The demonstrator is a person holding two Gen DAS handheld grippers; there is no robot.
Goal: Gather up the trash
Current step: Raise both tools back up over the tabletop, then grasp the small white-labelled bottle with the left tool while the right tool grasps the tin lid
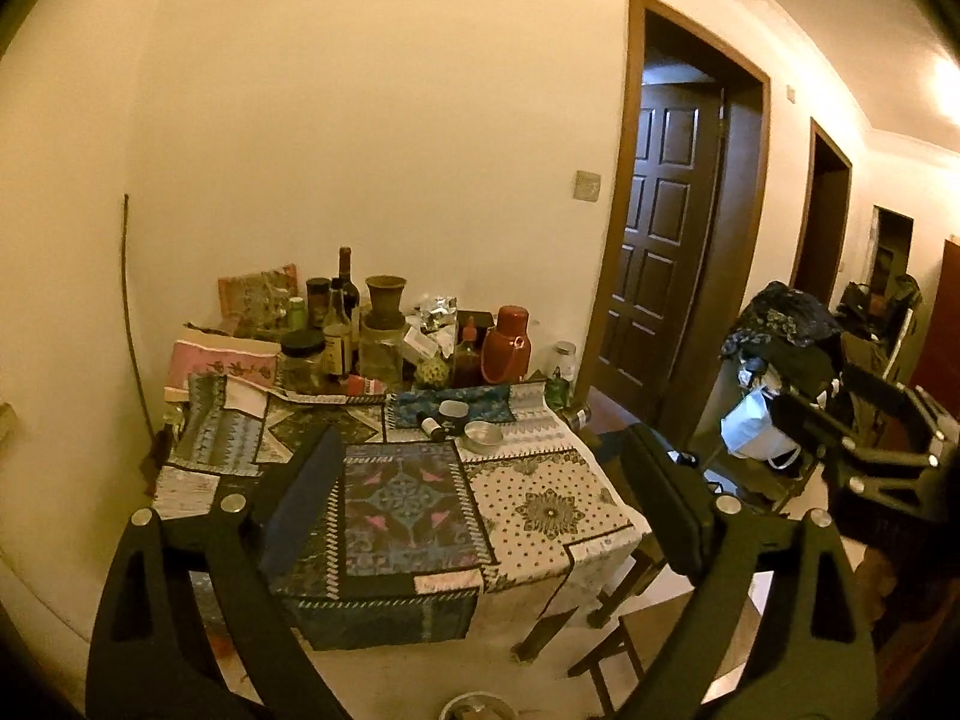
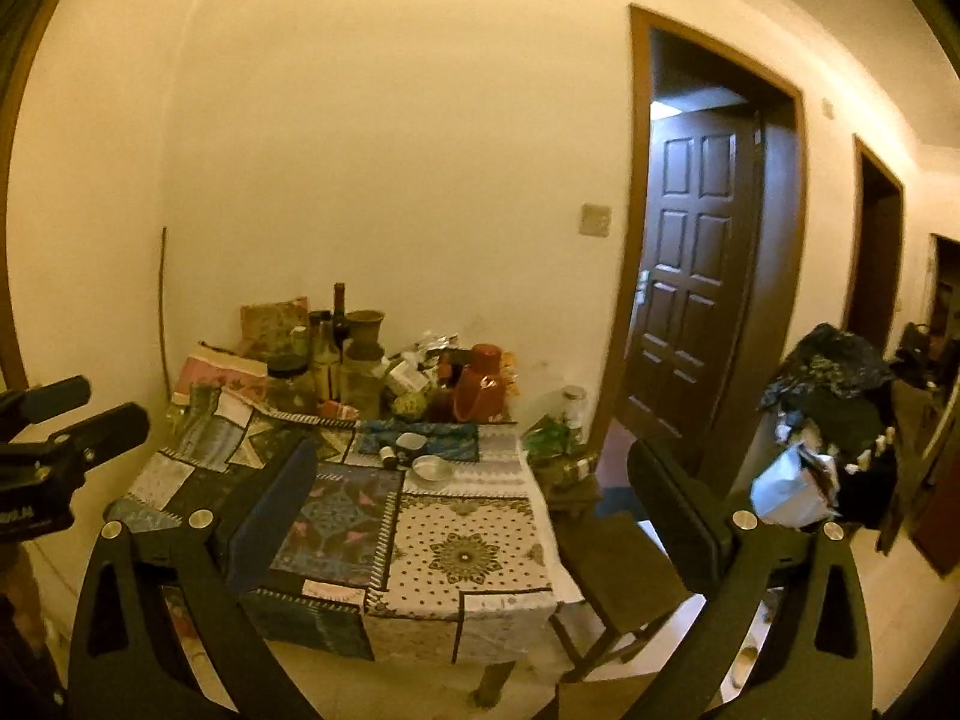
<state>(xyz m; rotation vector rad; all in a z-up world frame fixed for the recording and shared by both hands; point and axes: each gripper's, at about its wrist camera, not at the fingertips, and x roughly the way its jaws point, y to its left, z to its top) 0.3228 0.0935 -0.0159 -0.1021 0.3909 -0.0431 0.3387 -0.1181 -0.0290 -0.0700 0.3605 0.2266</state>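
Observation:
A table with a patchwork cloth (image 1: 540,504) (image 2: 474,552) stands against the wall ahead. On it lie a small metal dish (image 1: 483,435) (image 2: 432,468), a small bottle (image 1: 433,426) and a round lid (image 1: 453,409). Crumpled foil wrapping (image 1: 438,307) sits among the bottles at the back. My left gripper (image 1: 480,492) is open and empty, held above the table's near half. My right gripper (image 2: 474,516) is open and empty too. The right gripper shows at the right edge of the left view (image 1: 864,420); the left gripper shows at the left edge of the right view (image 2: 66,420).
Bottles, jars, a red thermos (image 1: 507,345) (image 2: 480,384) and boxes crowd the table's back. Wooden stools (image 2: 618,576) stand right of the table. A dark door (image 1: 660,252) is ajar. A heap of clothes and a white bag (image 1: 756,426) sit at right.

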